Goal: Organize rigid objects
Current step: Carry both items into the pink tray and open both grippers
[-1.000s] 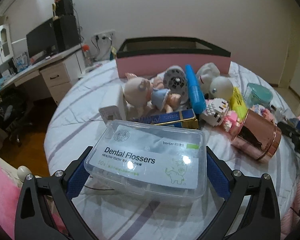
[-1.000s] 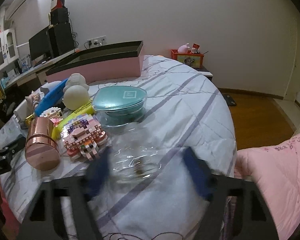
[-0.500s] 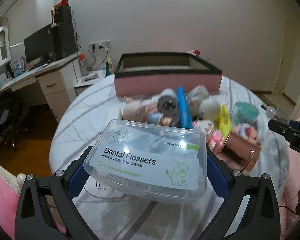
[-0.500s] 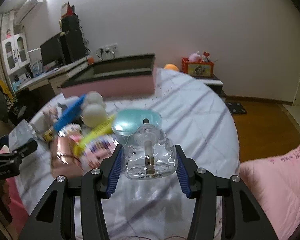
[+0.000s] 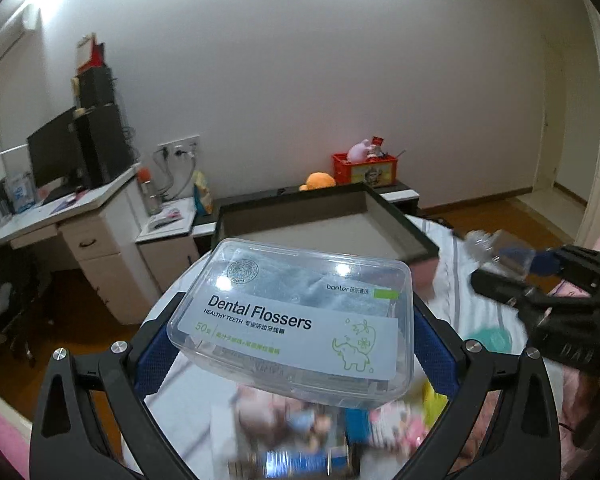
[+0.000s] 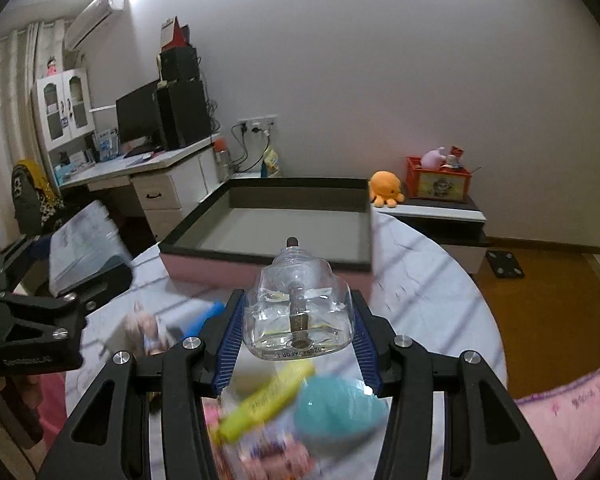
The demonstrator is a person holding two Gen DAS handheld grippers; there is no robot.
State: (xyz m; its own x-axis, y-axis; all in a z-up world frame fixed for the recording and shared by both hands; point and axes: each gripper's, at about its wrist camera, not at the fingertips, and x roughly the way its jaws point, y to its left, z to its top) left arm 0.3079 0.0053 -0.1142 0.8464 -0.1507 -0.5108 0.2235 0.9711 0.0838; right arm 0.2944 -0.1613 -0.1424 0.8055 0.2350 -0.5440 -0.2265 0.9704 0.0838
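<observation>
My left gripper [image 5: 292, 344] is shut on a clear plastic box of dental flossers [image 5: 296, 316], held in the air above the bed, short of the pink storage box [image 5: 320, 220]. My right gripper [image 6: 298, 330] is shut on a clear glass bottle [image 6: 298, 312], also lifted, just before the same pink box [image 6: 284, 232], which looks empty with a dark rim. Each gripper shows in the other's view: the right one [image 5: 516, 260] at the right, the left one [image 6: 80, 256] at the left.
Blurred toys lie on the bed below: a teal lidded tub [image 6: 340, 408], a yellow tube [image 6: 264, 400], a blue tube [image 6: 204, 316], a doll [image 6: 144, 328]. A desk with monitor [image 5: 60, 152] stands left. A nightstand with a red crate [image 6: 438, 180] and orange plush [image 6: 386, 186] stands behind.
Both grippers have risen and moved forward toward the pink box, each carrying its object. The toys have dropped low in both views and the box's inside has come into sight.
</observation>
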